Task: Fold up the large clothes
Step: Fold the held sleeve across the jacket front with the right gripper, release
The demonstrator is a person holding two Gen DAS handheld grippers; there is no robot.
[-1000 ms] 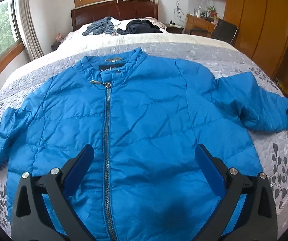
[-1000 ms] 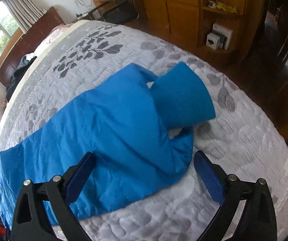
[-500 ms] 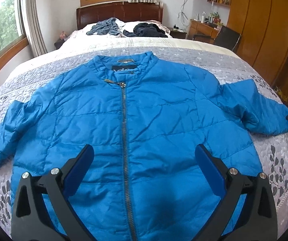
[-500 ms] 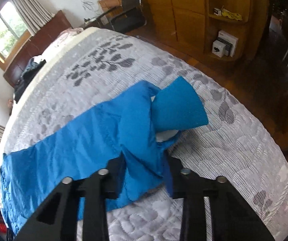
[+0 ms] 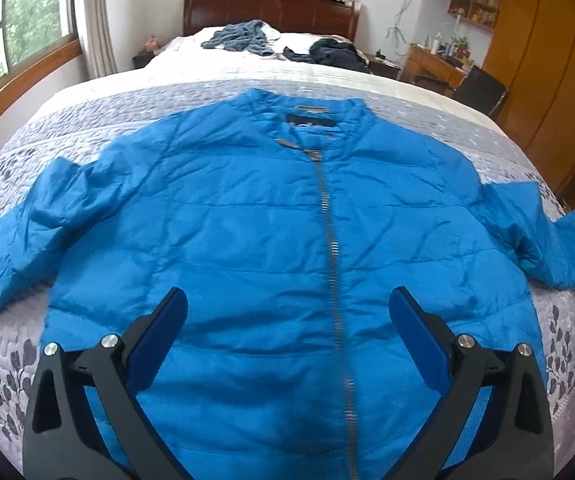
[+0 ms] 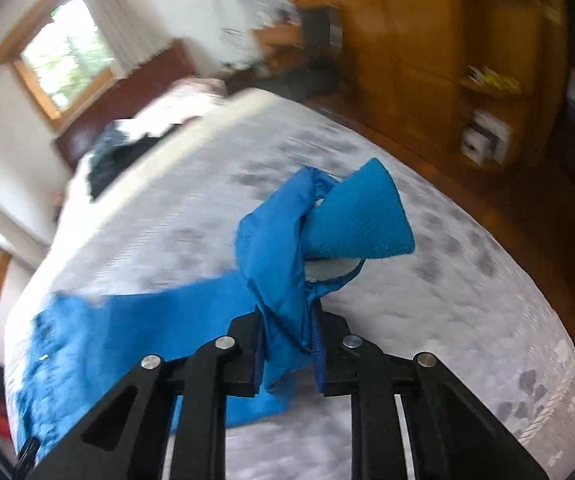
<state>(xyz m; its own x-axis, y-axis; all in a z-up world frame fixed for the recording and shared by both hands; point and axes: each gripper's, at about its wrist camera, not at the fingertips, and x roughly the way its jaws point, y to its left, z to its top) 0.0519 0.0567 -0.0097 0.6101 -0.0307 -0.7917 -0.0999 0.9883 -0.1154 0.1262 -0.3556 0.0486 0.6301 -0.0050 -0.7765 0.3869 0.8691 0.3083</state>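
A blue puffer jacket [image 5: 271,232] lies face up and zipped on the bed, collar toward the headboard, both sleeves spread outward. My left gripper [image 5: 287,308] hovers open over the lower front of the jacket, holding nothing. In the right wrist view my right gripper [image 6: 289,344] is shut on the jacket's right sleeve [image 6: 283,264] just behind the knit cuff [image 6: 361,220], and the sleeve end is lifted off the bedspread. That same sleeve [image 5: 547,240] shows raised at the right edge of the left wrist view.
The grey leaf-patterned bedspread [image 5: 87,120] covers the bed. Dark clothes [image 5: 327,54] and a grey-blue garment [image 5: 243,38] lie near the headboard. A wooden wardrobe [image 5: 547,60], desk and chair stand to the right; shelves [image 6: 487,120] and wooden floor lie beyond the bed's edge.
My right gripper went from open around the sleeve to shut on it, then lifted it off the bed. My left gripper stayed open and shifted left, so the zip sits further right.
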